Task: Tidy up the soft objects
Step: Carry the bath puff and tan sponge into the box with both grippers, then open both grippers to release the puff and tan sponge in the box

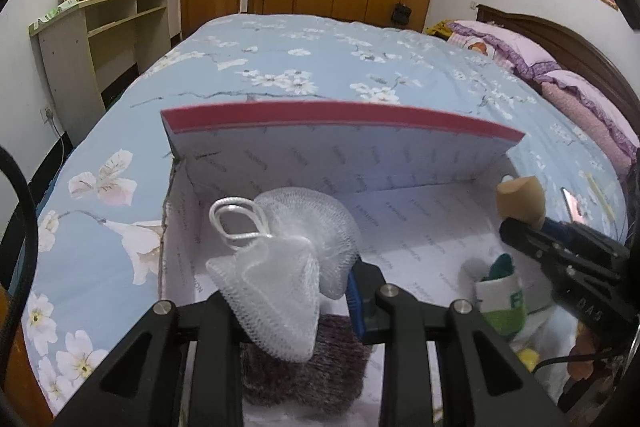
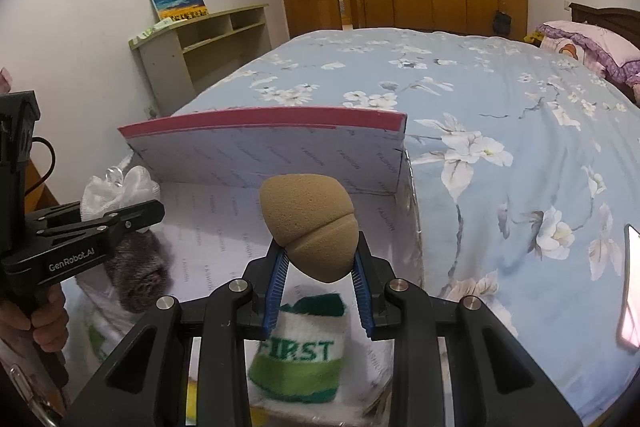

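While my left hand-held gripper (image 1: 280, 307) pinches the mesh pouf (image 1: 280, 267), only the right view shows my right hand-held gripper (image 2: 320, 267) level, clamping the sponge (image 2: 310, 223).

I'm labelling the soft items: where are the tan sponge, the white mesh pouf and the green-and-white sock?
tan sponge (image 2: 306, 223), right wrist view, its rounded front face.
white mesh pouf (image 1: 280, 291), left wrist view, its netted body.
green-and-white sock (image 2: 302, 353), right wrist view, its lettered band.
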